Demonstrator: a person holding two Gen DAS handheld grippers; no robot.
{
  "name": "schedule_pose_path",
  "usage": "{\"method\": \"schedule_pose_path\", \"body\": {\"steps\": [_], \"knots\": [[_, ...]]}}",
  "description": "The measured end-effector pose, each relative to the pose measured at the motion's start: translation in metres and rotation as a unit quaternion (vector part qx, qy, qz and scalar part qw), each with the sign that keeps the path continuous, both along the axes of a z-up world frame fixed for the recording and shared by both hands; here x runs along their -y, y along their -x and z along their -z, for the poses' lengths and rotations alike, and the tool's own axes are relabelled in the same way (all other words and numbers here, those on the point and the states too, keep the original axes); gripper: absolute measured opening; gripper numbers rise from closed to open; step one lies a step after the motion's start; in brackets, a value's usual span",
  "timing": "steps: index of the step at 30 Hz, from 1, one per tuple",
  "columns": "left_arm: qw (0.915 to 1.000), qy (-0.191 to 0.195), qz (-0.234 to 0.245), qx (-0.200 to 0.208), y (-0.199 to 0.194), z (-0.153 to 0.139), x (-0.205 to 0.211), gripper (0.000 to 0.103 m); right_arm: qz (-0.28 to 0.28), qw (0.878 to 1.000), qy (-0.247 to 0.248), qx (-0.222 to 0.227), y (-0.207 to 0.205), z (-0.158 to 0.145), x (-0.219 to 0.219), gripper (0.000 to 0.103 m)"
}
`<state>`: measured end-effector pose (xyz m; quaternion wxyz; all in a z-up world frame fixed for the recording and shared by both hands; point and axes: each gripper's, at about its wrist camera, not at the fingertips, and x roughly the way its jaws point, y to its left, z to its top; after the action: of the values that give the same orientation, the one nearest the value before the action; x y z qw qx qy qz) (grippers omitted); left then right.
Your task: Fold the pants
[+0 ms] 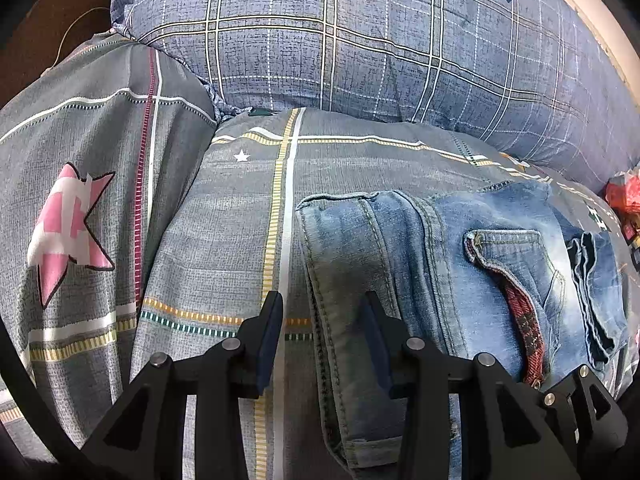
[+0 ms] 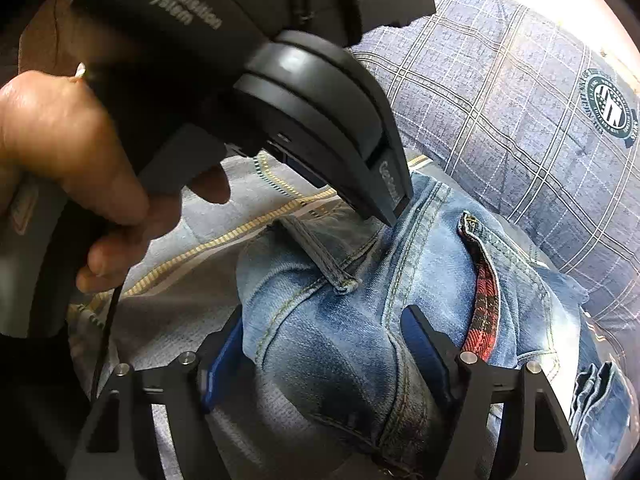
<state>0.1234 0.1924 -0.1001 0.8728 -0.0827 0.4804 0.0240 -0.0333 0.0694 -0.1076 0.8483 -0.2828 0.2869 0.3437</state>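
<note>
Two parted tools over folded jeans [image 1: 460, 264] on bedding, left hand-held gripper [image 1: 322, 312] straddling the hem edge, right hand-held gripper [image 2: 324, 332] agape.

Bed with jeans, quilt and pillow

Your bed [image 1: 248, 240] is covered in a grey sheet with yellow, white and teal stripes. The folded jeans [image 1: 460, 264] lie directly on it, toward its right side, waistband edge facing you and a red plaid pocket lining showing. A grey quilt [image 1: 80, 140] with a pink star is bunched along the left edge. A blue checked pillow [image 1: 360, 40] fills the far edge, just beyond the jeans.
</note>
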Motion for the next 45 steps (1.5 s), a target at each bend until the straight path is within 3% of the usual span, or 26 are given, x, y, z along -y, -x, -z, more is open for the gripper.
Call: {"method": "schedule_pose_path", "body": {"steps": [10,13,18,20,24,32,36,38,39,40,41,42,45], "knots": [[1.0,-0.005,0.001,0.0,0.004,-0.001,0.003,0.043,0.001,1.0,-0.007,-0.015,-0.005,-0.013,0.008,0.072],[1.0,0.0,0.001,-0.001,0.004,-0.001,0.001,0.043,0.0,1.0,-0.01,-0.017,-0.007,-0.016,0.009,0.066],[0.9973,0.064,-0.034,0.01,0.008,-0.006,-0.022,0.049,0.01,0.997,-0.052,-0.058,-0.02,-0.035,0.026,0.047],[0.9949,0.089,-0.046,0.011,0.008,-0.005,-0.029,0.059,0.019,0.993,-0.082,-0.087,-0.028,-0.043,0.036,0.045],[0.9887,0.139,-0.055,-0.003,0.008,0.004,-0.037,0.06,0.029,0.985,-0.119,-0.125,-0.038,-0.048,0.048,0.044],[0.9709,0.23,-0.06,-0.028,0.0,0.026,-0.037,0.061,0.027,0.984,-0.133,-0.118,-0.034,-0.054,0.052,0.039],[0.9656,0.25,-0.067,-0.027,-0.004,0.028,-0.037,0.061,0.029,0.983,-0.137,-0.116,-0.037,-0.061,0.053,0.038],[0.9654,0.248,-0.074,-0.029,-0.001,0.026,-0.039,0.061,0.023,0.984,-0.124,-0.123,-0.041,-0.056,0.049,0.038],[0.9652,0.249,-0.076,-0.028,0.001,0.025,-0.041,0.061,0.02,0.985,-0.117,-0.123,-0.042,-0.053,0.047,0.044],[0.9649,0.249,-0.077,-0.027,0.004,0.024,-0.044,0.061,0.016,0.986,-0.116,-0.115,-0.04,-0.052,0.046,0.051],[0.9649,0.249,-0.079,-0.027,0.006,0.024,-0.045,0.061,0.007,0.987,-0.114,-0.113,-0.038,-0.05,0.043,0.067],[0.9652,0.248,-0.079,-0.027,0.007,0.024,-0.047,0.062,0.0,0.988,-0.109,-0.112,-0.035,-0.048,0.04,0.074],[0.9719,0.224,-0.064,-0.034,0.004,0.026,-0.042,0.062,-0.012,0.991,-0.093,-0.095,-0.026,-0.041,0.032,0.077]]}}
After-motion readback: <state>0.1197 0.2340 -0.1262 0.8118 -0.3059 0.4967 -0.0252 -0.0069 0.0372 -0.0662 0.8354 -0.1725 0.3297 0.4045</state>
